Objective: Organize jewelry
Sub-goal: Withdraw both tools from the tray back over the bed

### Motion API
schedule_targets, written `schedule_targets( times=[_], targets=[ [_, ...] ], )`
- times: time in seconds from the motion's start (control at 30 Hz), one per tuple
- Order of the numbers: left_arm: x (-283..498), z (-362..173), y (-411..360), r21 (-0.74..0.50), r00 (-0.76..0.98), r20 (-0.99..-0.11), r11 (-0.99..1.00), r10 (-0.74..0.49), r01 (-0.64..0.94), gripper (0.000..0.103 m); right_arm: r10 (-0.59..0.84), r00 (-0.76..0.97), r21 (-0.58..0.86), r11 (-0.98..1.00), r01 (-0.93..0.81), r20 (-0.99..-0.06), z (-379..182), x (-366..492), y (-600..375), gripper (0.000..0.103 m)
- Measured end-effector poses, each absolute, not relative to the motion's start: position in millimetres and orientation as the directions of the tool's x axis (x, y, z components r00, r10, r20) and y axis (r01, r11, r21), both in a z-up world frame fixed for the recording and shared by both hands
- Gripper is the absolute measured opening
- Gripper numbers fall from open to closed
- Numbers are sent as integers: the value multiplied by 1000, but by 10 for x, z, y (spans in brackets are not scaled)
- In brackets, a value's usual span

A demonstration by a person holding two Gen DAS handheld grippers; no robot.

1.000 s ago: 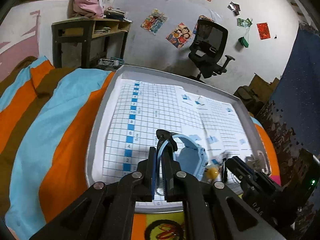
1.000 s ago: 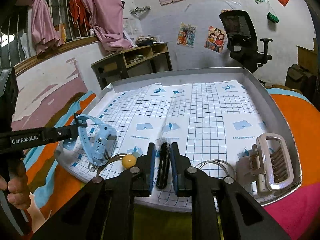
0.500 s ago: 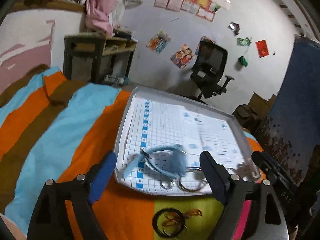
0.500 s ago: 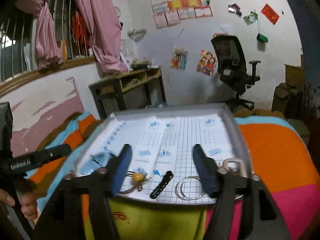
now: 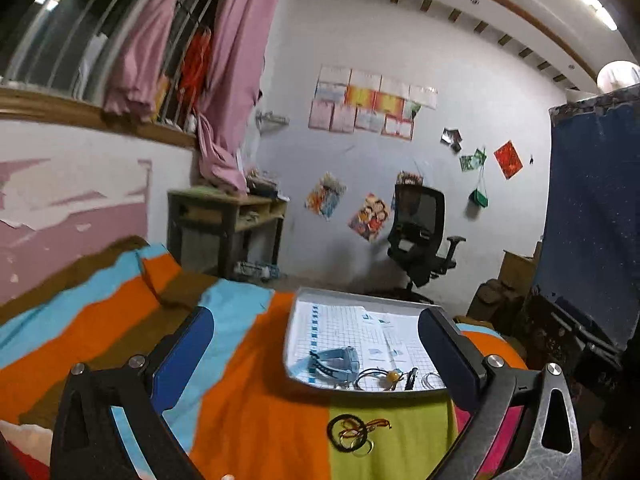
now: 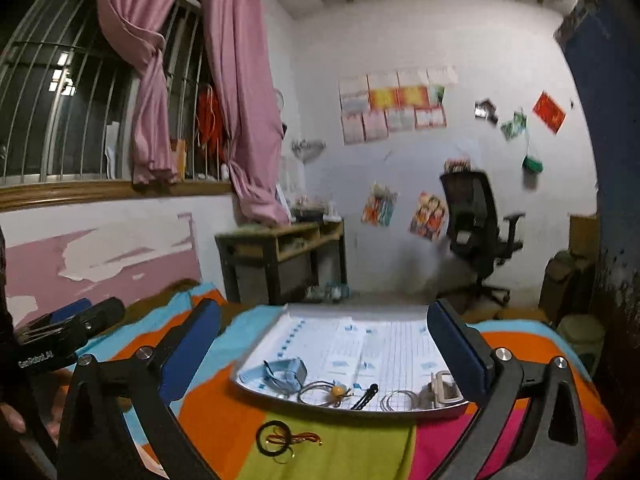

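Note:
A silver tray [image 5: 294, 320] [image 6: 256, 354] lined with gridded paper lies on the striped bedspread. Along its near edge sit a light blue watch [image 5: 334, 362] [image 6: 286, 370], a hair tie with a yellow bead [image 5: 390, 376] [image 6: 338, 390], a black hair clip [image 5: 411, 378] [image 6: 366, 396] and thin silver hoops [image 5: 430, 380] [image 6: 398, 400]. A beige hair claw [image 6: 440, 390] rests at the tray's right corner. My left gripper [image 5: 316, 320] and right gripper [image 6: 323, 312] are both open and empty, well back from the tray.
A black hair tie with orange and red cords [image 5: 354, 432] [image 6: 280, 438] lies on the green stripe in front of the tray. A wooden desk [image 6: 280, 252] and a black office chair [image 5: 420, 240] stand by the far wall. A hand [image 6: 12, 420] shows at the left edge.
The left gripper opened and let go of the blue watch; the right opened off the black hair clip. Both pulled back from the tray, and both items now lie in it.

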State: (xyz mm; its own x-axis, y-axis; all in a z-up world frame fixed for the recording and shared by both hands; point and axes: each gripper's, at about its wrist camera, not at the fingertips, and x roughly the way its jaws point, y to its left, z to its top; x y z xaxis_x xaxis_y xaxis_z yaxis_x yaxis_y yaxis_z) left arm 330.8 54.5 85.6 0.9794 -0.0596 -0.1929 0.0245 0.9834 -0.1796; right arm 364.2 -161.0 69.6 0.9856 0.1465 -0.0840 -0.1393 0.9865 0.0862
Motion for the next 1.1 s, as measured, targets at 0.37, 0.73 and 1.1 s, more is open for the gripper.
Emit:
schedule_targets(
  times=[0.37, 0.73, 1.1],
  targets=[
    [2384, 965, 993, -148, 988, -144, 987, 46, -67, 103, 96, 994, 46, 994, -98, 48, 722, 2541, -1300, 102],
    [2094, 558, 1211, -155, 940, -324, 975, 102, -160, 103, 54, 995, 65, 997, -48, -85, 376, 2210, -1291, 102],
    [2284, 133, 1150, -135, 868, -493, 981, 57, -141, 103, 156, 937, 81, 987, -137, -312, -215, 2550, -1289, 102]
  ],
)
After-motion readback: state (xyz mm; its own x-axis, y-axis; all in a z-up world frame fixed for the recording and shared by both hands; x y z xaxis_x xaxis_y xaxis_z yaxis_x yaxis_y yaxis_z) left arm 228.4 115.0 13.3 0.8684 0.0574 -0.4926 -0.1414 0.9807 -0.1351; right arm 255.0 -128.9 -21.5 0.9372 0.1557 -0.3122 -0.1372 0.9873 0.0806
